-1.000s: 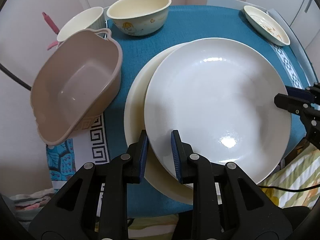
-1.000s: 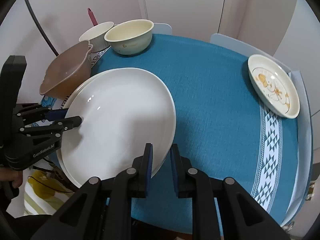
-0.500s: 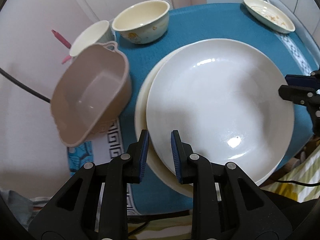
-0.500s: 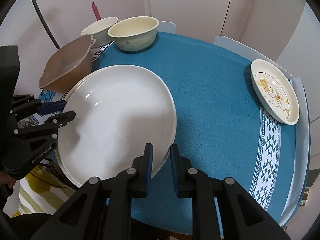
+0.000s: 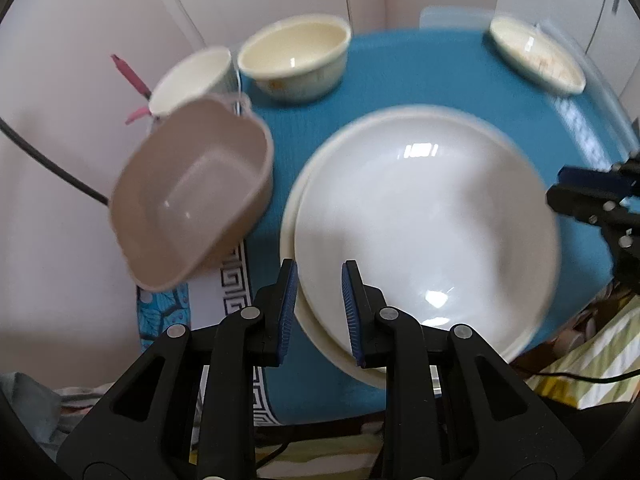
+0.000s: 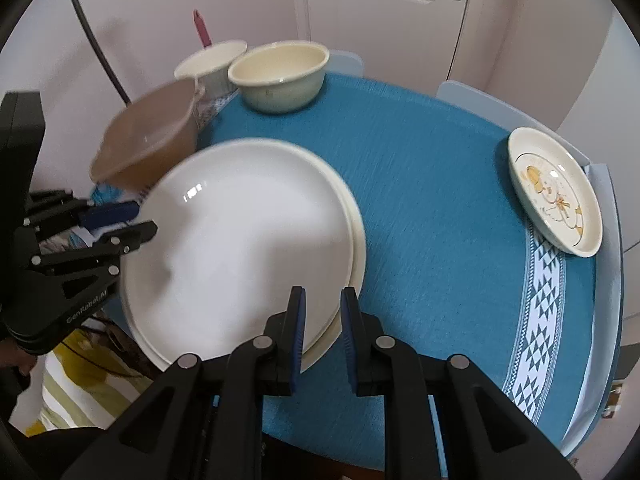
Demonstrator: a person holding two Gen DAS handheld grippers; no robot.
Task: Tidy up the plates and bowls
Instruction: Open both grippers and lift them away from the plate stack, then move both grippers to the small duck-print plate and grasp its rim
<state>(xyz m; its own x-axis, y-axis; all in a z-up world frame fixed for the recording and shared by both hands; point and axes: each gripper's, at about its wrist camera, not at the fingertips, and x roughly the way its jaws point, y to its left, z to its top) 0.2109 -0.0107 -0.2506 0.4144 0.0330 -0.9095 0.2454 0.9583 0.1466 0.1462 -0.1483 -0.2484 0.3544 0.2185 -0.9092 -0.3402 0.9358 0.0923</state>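
A: Left wrist view first: the left gripper (image 5: 318,302) has its blue-padded jaws nearly closed on the near rim of the large glossy white plate (image 5: 424,224), and that plate sits over a second, cream-coloured plate (image 5: 289,240) whose edge peeks out on the gripper's left.

B: And the right wrist view gives the other side: the right gripper (image 6: 322,322) is pinched almost shut on the opposite rim of the same white plate (image 6: 240,240), the cream plate (image 6: 357,240) showing as a thin crescent just ahead of its right-hand finger.

A: Each camera catches the other tool, too. The right gripper (image 5: 580,196) shows at the plate's far right edge here.

B: Only my view shows the door and the printing on the left gripper (image 6: 116,224). The small cream dish with an orange cartoon print (image 6: 554,192) is sharp here, near the table edge, well off to my right.

A: It's blurred in mine. What I see best is the beige plastic tub with handles (image 5: 192,196), tilted, just left of my fingers, hanging over the table's edge.

B: Beyond it, a pale yellow round bowl (image 6: 280,74) and a white cup (image 6: 210,60) stand side by side at the far edge.

A: Open room?

B: A wide bare stretch of teal tablecloth (image 6: 432,200) lies ahead and right of my gripper, between plates and dish.
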